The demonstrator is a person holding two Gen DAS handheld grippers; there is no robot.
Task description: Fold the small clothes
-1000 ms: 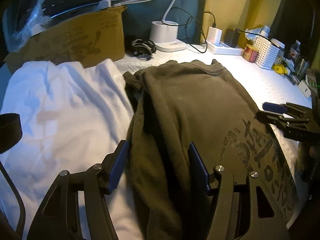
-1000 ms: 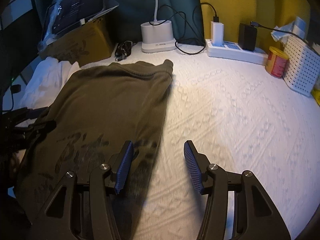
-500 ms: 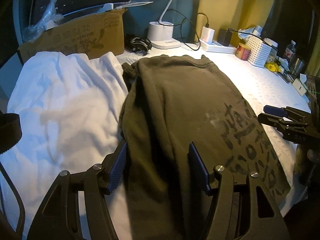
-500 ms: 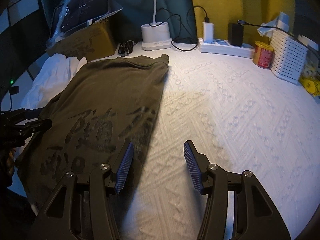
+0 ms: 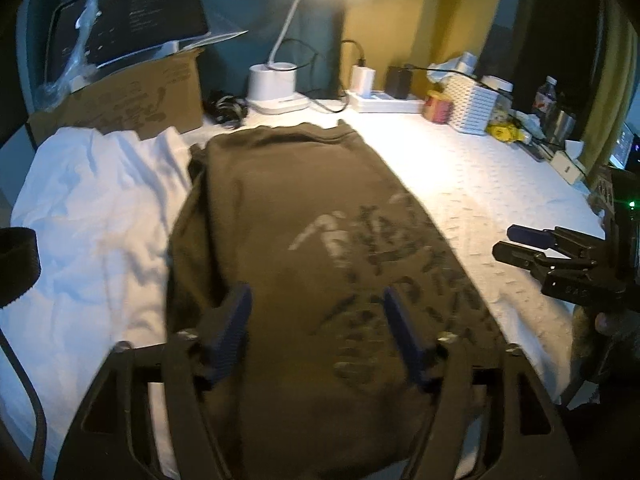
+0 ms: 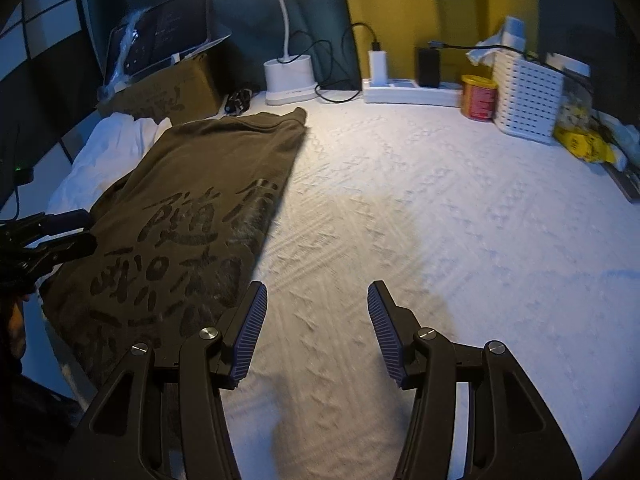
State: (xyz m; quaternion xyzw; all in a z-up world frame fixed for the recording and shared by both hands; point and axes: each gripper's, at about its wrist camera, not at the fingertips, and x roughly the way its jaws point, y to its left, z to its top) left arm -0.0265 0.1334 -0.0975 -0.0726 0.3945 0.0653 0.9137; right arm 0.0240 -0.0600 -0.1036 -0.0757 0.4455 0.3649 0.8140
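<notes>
- Olive-green shirt point(image 5: 304, 216), folded lengthwise into a long strip, lying flat on a white textured table cover point(image 6: 440, 208); dark printed characters visible on its near half.
- Left edge of the shirt overlapping a crumpled white garment point(image 5: 92, 216) spread beside it.
- Left gripper point(image 5: 320, 332) hovering above the near end of the shirt, jaws apart and just opened wider; blue ribbed pads on either side of the cloth below, pressing on nothing.
- Right gripper point(image 6: 316, 332) hovering over bare table cover just right of the shirt's long edge, jaws apart, nothing between them.
- Seen from the left wrist, right gripper point(image 5: 560, 256) at the far right edge, off the shirt, over the cover.
- Along the back: cardboard box point(image 5: 128, 100) with a dark screen propped on top, behind the white garment.
- White desk lamp point(image 6: 290, 76), lit, with cable, behind the shirt's far end.
- White power strip point(image 6: 412, 92) with chargers plugged in, a red and yellow tin point(image 6: 478, 98), and a white perforated basket point(image 6: 528, 100) toward the right.
</notes>
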